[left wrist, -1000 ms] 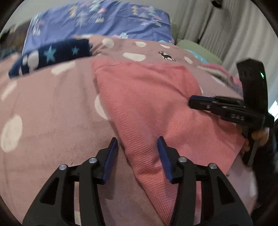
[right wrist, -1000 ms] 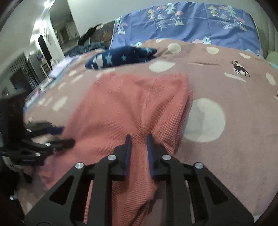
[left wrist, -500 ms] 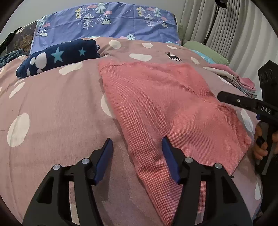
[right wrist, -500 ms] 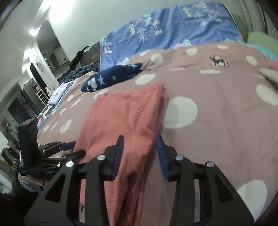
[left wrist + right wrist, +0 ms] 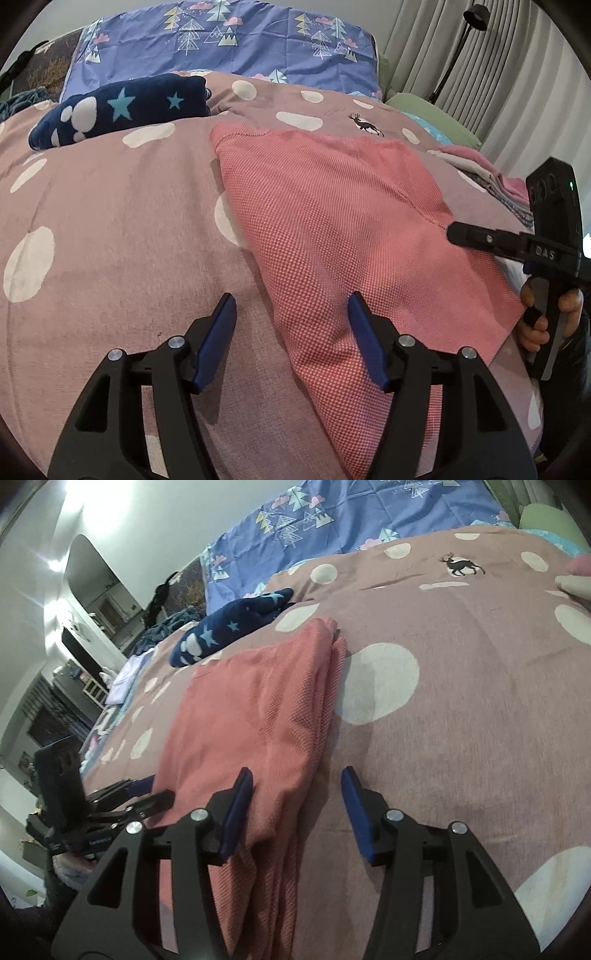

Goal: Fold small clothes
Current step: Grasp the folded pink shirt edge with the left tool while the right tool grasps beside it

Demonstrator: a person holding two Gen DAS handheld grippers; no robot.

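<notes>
We see the coral waffle-knit garment [image 5: 332, 236] lying flat on the dotted pink bedspread [image 5: 110, 221]. Our left tongs [image 5: 291, 325] stand spread over its near edge, gripping nothing. Our right tongs [image 5: 297, 801] have just been opening and now straddle the garment's folded edge without pinching it.

Both jaws having just been opening, the left hand-held gripper [image 5: 291, 332] and right hand-held gripper [image 5: 297, 805] are gaping, gripping nothing

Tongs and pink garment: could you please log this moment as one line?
left tongs: open | right tongs: open, just opening | garment: released, flat on bedspread
</notes>
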